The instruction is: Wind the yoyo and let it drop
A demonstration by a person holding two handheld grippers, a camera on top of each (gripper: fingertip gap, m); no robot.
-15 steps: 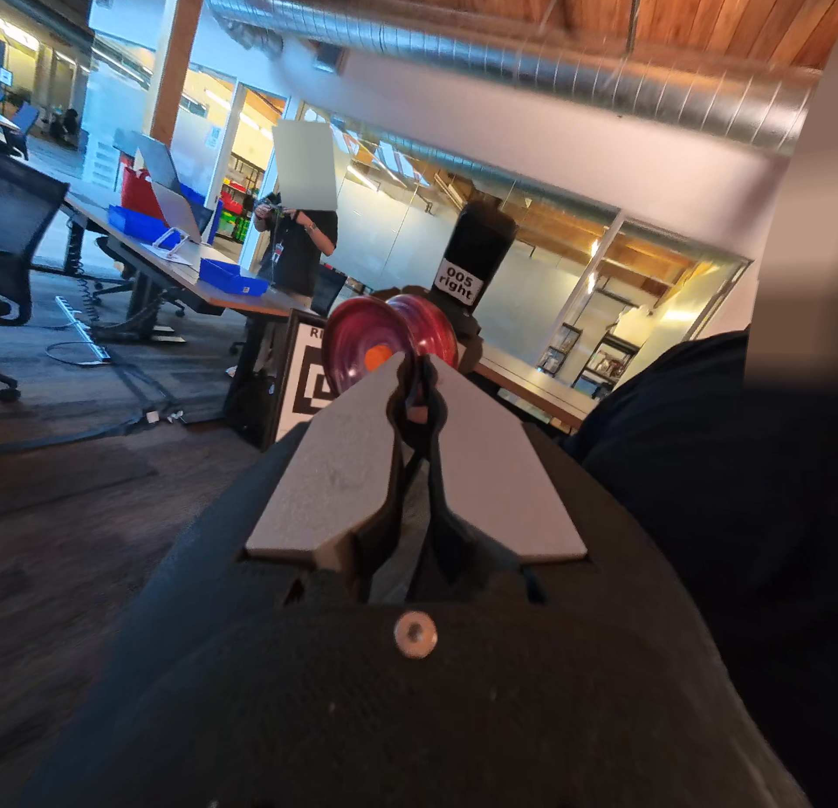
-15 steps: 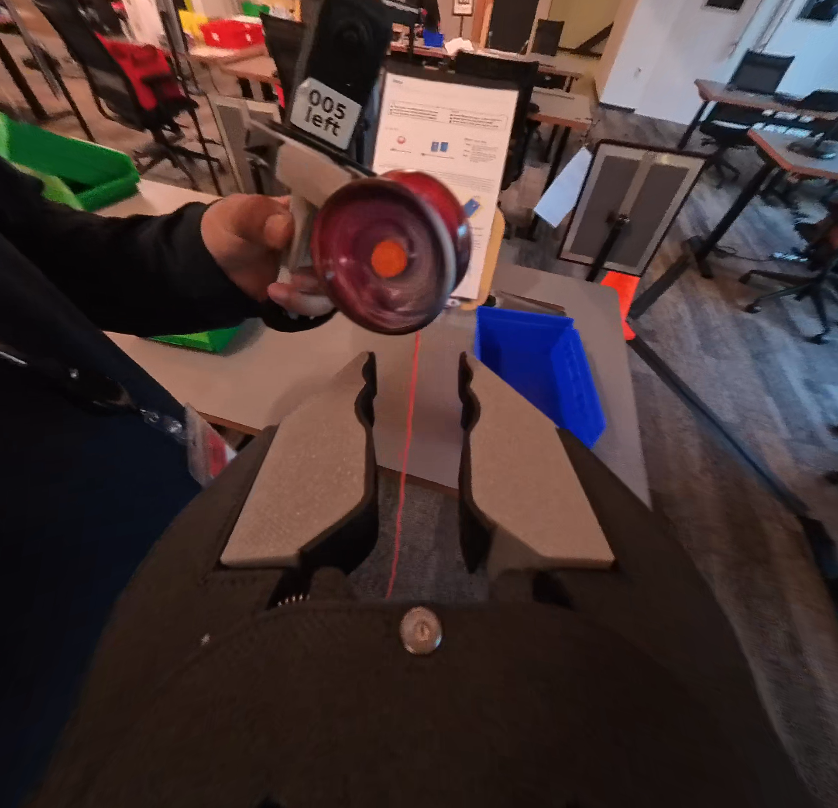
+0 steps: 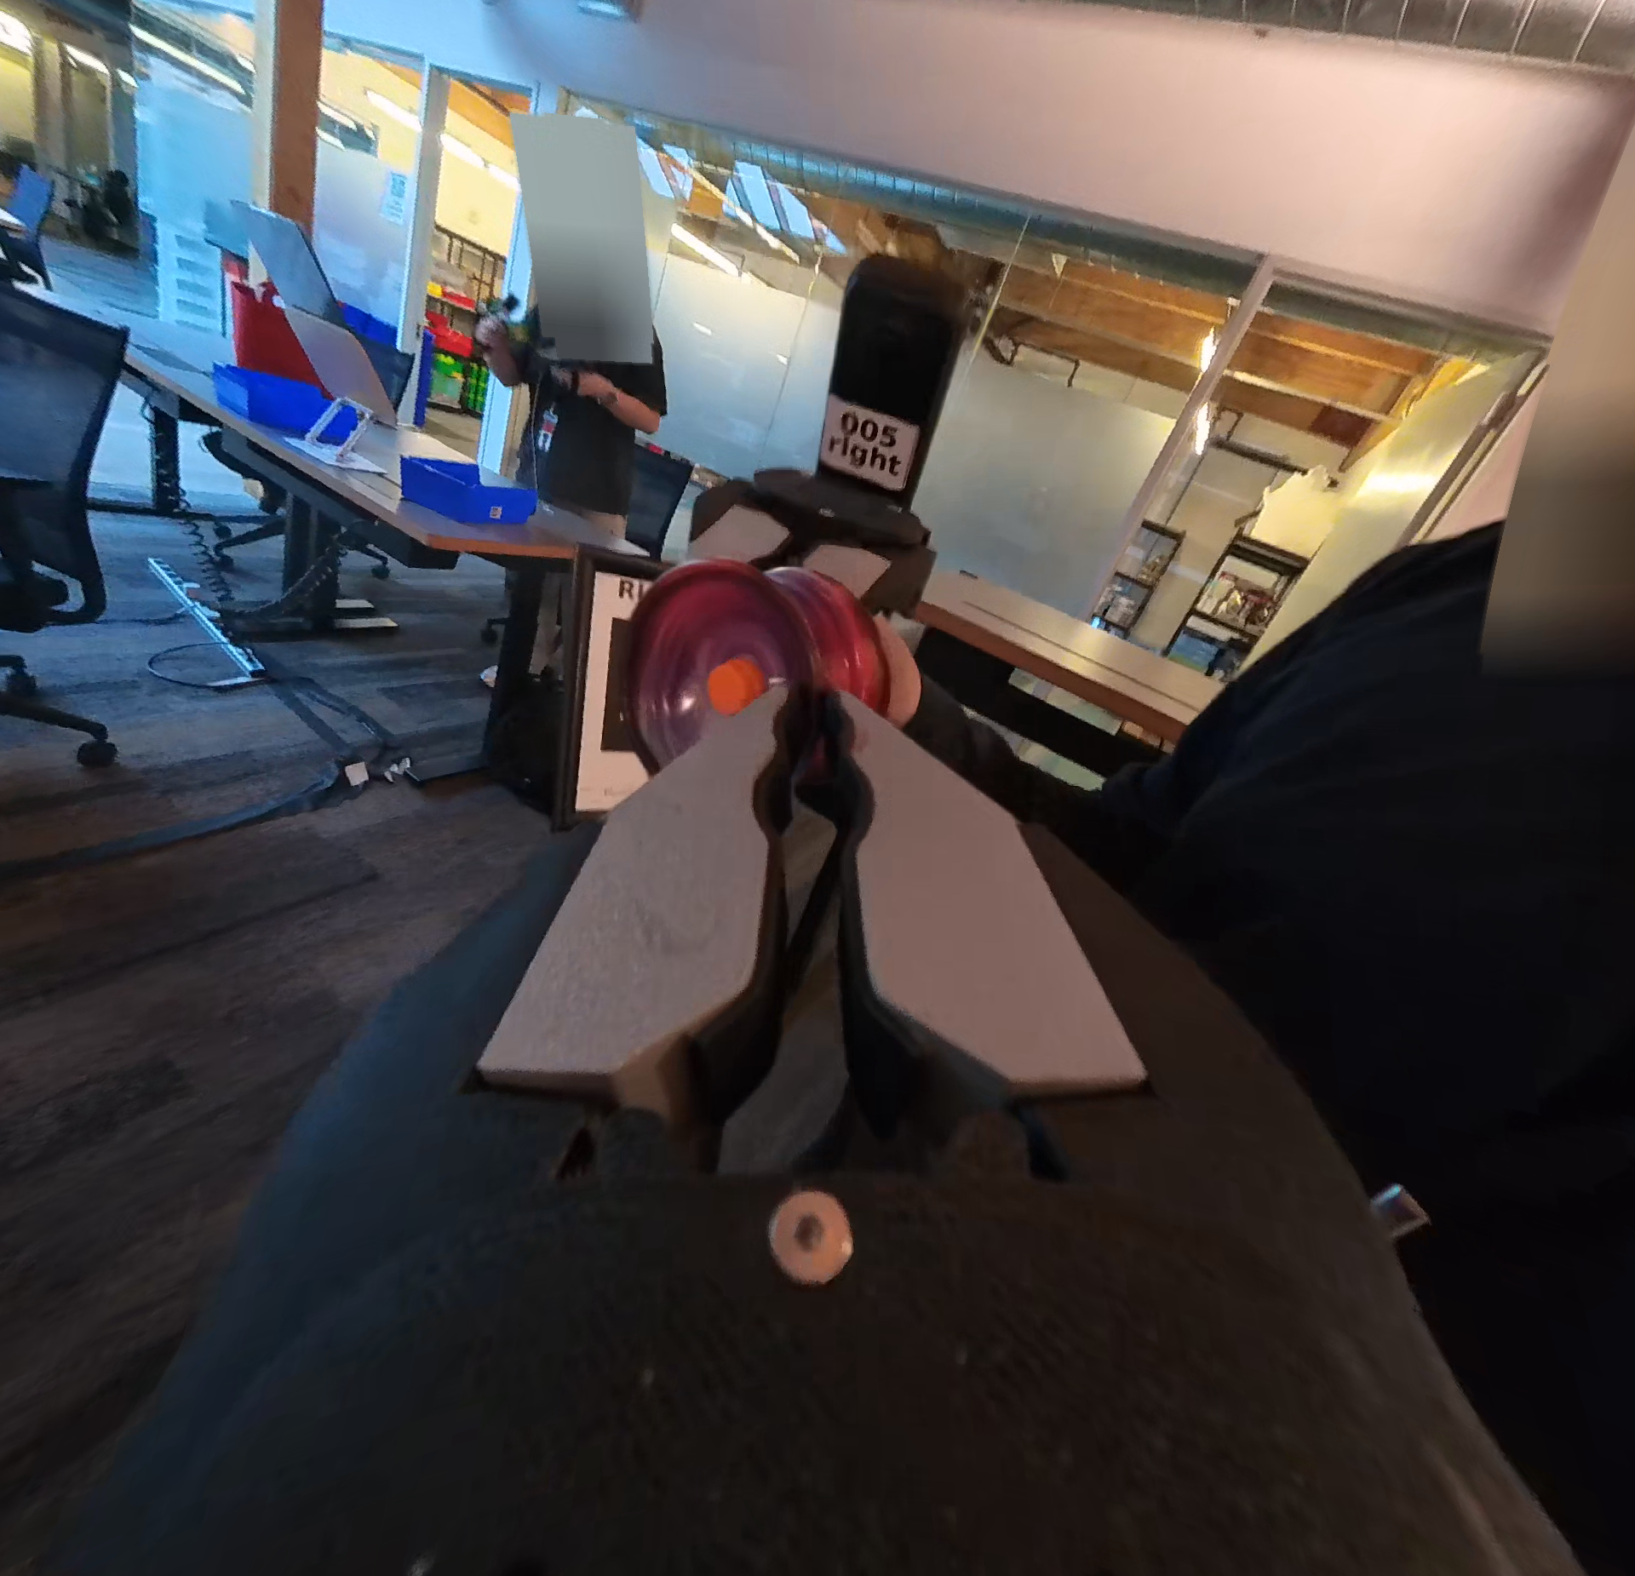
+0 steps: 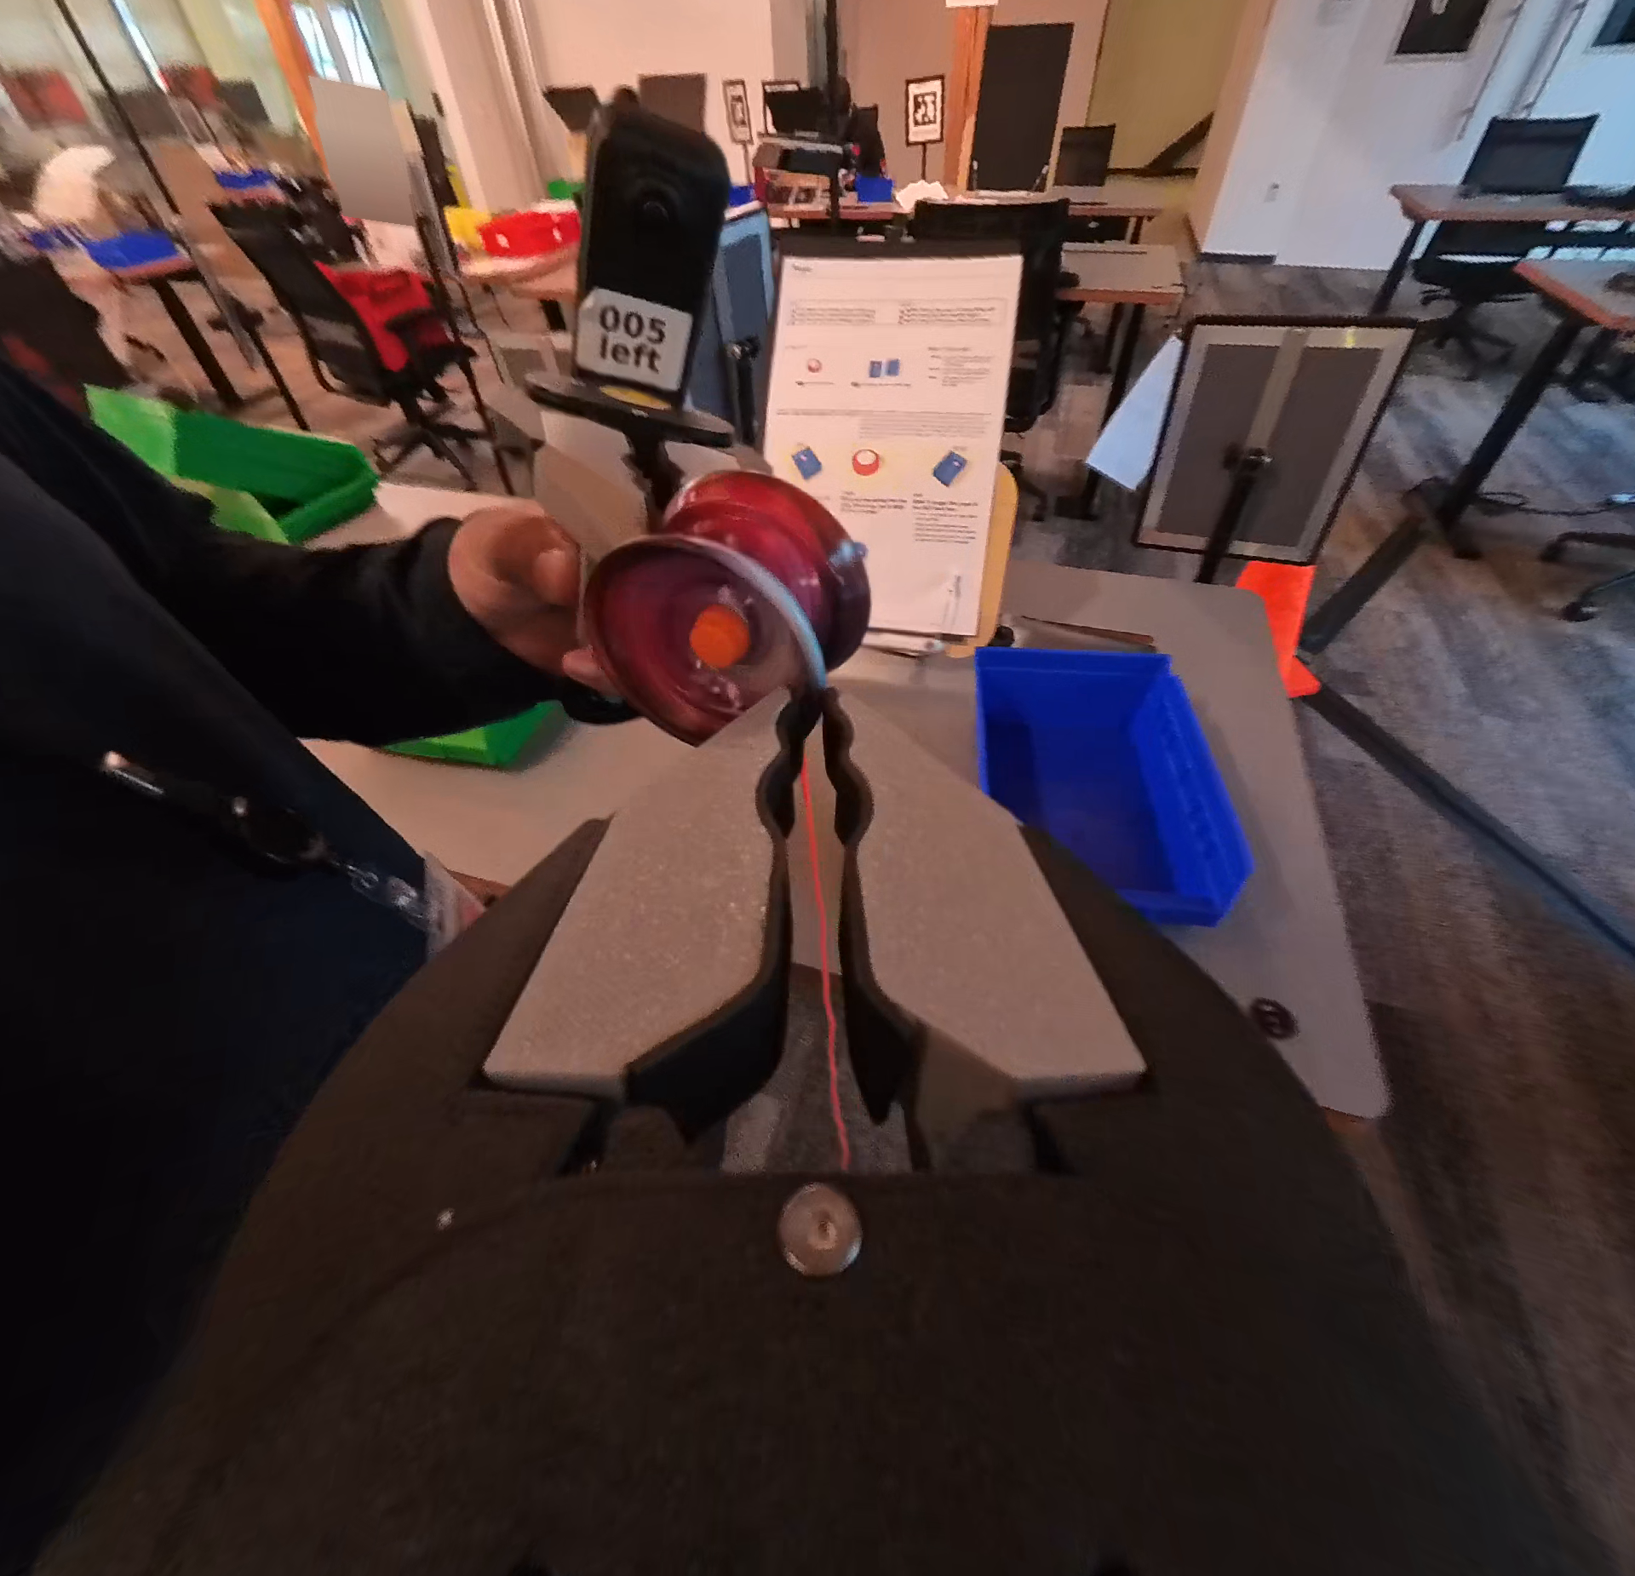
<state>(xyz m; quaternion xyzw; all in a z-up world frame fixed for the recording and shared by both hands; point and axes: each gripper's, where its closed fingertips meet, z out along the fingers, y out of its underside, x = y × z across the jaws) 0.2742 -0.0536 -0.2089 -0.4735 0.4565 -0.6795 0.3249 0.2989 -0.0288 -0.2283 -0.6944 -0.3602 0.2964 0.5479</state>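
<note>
Left hand-held gripper [image 3: 809,720] clamped on yoyo [image 3: 734,658], right hand-held gripper [image 4: 809,711] pinching red string [image 4: 818,914], contact partly hidden

black gripper [image 4: 809,711] body, grey wedge fingers [image 4: 672,914], wavy black pads, silver screw [image 4: 818,1228]; dark sleeve [image 4: 265,613].

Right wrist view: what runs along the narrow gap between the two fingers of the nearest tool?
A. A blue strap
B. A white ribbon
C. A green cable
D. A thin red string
D: a thin red string runs down the gap between the fingers of the right tool, just below the yoyo.
</note>
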